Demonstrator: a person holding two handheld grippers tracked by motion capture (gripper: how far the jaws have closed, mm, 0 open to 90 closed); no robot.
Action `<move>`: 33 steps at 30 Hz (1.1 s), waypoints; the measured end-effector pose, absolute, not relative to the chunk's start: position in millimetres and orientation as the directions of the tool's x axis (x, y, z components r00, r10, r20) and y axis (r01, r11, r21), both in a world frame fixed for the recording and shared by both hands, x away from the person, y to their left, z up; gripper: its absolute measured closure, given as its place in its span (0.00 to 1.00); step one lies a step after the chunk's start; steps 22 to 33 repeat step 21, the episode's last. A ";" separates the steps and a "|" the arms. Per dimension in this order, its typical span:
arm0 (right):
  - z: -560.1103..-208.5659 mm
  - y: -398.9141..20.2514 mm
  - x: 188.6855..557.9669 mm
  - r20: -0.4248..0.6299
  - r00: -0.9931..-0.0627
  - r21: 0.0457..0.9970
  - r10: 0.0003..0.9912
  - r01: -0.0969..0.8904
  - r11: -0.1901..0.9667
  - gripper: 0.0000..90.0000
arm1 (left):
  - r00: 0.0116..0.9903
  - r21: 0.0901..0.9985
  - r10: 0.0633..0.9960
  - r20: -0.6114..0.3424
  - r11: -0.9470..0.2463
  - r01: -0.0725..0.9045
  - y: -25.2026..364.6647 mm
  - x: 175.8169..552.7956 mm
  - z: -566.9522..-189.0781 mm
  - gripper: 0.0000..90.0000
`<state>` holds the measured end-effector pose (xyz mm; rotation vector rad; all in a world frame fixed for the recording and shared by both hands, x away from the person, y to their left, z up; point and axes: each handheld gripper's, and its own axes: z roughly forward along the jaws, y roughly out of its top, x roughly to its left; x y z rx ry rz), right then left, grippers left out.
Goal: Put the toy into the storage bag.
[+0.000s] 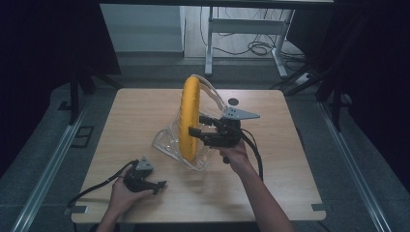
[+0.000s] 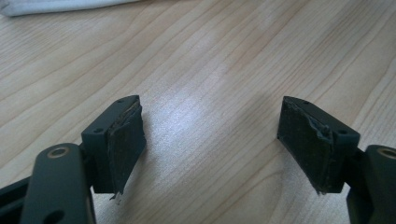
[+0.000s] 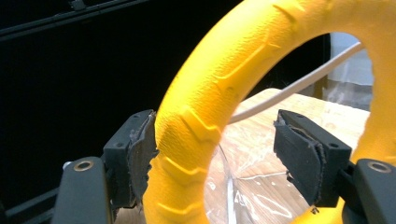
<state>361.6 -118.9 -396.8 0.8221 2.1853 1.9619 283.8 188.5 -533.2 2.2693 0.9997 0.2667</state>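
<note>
Ring [image 1: 189, 116]: yellow, thick, ridged tread pattern, standing on edge mid-table, base inside a crumpled clear plastic bag [image 1: 167, 142].
Right gripper [image 1: 198, 126]: jaws wide apart around the ring's rim; one pad just beside or touching the rim, the other well clear; no clamp.
Left gripper [image 1: 157, 186]: jaws apart, nothing between, resting on the wooden table [image 1: 270, 159] near its front edge.
Count: one ring, one bag, two grippers.

No writing is showing anywhere — no label, brand, number or sign is standing legibly on any surface in the high view or in either gripper view.
</note>
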 end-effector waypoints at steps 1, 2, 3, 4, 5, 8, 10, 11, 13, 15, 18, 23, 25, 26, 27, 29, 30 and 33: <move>-397.2 -120.9 361.7 0.280 -0.849 0.945 0.449 0.326 0.026 0.33 | 0.690 0.626 0.721 -0.066 -0.509 0.591 188.6 283.8 -533.2 0.25; -397.2 -122.2 361.9 0.279 -0.848 0.945 0.450 0.325 0.026 0.33 | 0.690 0.625 0.721 -0.065 -0.509 0.591 188.6 283.7 -533.1 0.25; -397.2 -123.9 361.8 0.283 -0.846 0.944 0.451 0.329 0.024 0.33 | 0.690 0.625 0.721 -0.066 -0.509 0.592 188.7 283.7 -533.1 0.25; -397.1 -125.3 362.1 0.282 -0.844 0.945 0.455 0.327 0.021 0.33 | 0.690 0.626 0.721 -0.066 -0.509 0.591 188.6 283.7 -533.0 0.25; -397.1 -126.6 362.4 0.283 -0.843 0.944 0.457 0.328 0.020 0.33 | 0.690 0.626 0.721 -0.067 -0.509 0.592 188.6 283.8 -533.1 0.25; -397.7 -129.5 363.0 0.286 -0.839 0.943 0.462 0.332 0.019 0.33 | 0.690 0.625 0.721 -0.067 -0.509 0.592 188.5 283.9 -533.2 0.25; -398.7 -130.4 363.8 0.285 -0.838 0.943 0.466 0.332 0.019 0.33 | 0.690 0.626 0.721 -0.066 -0.509 0.592 188.6 283.8 -533.2 0.25; -398.8 -130.8 363.8 0.289 -0.836 0.942 0.467 0.336 0.018 0.33 | 0.690 0.625 0.721 -0.066 -0.509 0.592 188.6 283.8 -533.2 0.25; -399.1 -131.1 364.1 0.290 -0.835 0.941 0.467 0.337 0.017 0.33 | 0.690 0.625 0.721 -0.066 -0.509 0.592 188.7 283.8 -533.1 0.25; -399.1 -131.3 364.2 0.290 -0.834 0.942 0.468 0.336 0.015 0.33 | 0.690 0.627 0.721 -0.067 -0.507 0.591 188.7 283.7 -532.9 0.25; -399.2 -131.5 364.2 0.291 -0.834 0.942 0.470 0.336 0.014 0.33 | 0.689 0.629 0.722 -0.065 -0.506 0.590 189.0 283.6 -532.5 0.25; -399.3 -132.4 364.0 0.294 -0.834 0.941 0.467 0.338 0.010 0.33 | 0.688 0.630 0.722 -0.064 -0.505 0.589 189.3 283.8 -532.1 0.25; -399.3 -132.4 364.0 0.294 -0.834 0.941 0.467 0.338 0.010 0.33 | 0.688 0.630 0.722 -0.064 -0.505 0.589 189.3 283.8 -532.1 0.25; -399.3 -132.4 364.0 0.294 -0.834 0.941 0.467 0.338 0.010 0.33 | 0.688 0.630 0.722 -0.064 -0.505 0.589 189.3 283.8 -532.1 0.25; -399.3 -132.4 364.0 0.294 -0.834 0.941 0.467 0.338 0.010 0.33 | 0.688 0.630 0.722 -0.064 -0.505 0.589 189.3 283.8 -532.1 0.25; -399.3 -132.4 364.0 0.294 -0.834 0.941 0.467 0.338 0.010 0.33 | 0.688 0.630 0.722 -0.064 -0.505 0.589 189.3 283.8 -532.1 0.25; -399.3 -132.4 364.0 0.294 -0.834 0.941 0.467 0.338 0.010 0.33 | 0.688 0.630 0.722 -0.064 -0.505 0.589 189.3 283.8 -532.1 0.25; -399.3 -132.4 364.0 0.294 -0.834 0.941 0.467 0.338 0.010 0.33 | 0.688 0.630 0.722 -0.064 -0.505 0.589 189.3 283.8 -532.1 0.25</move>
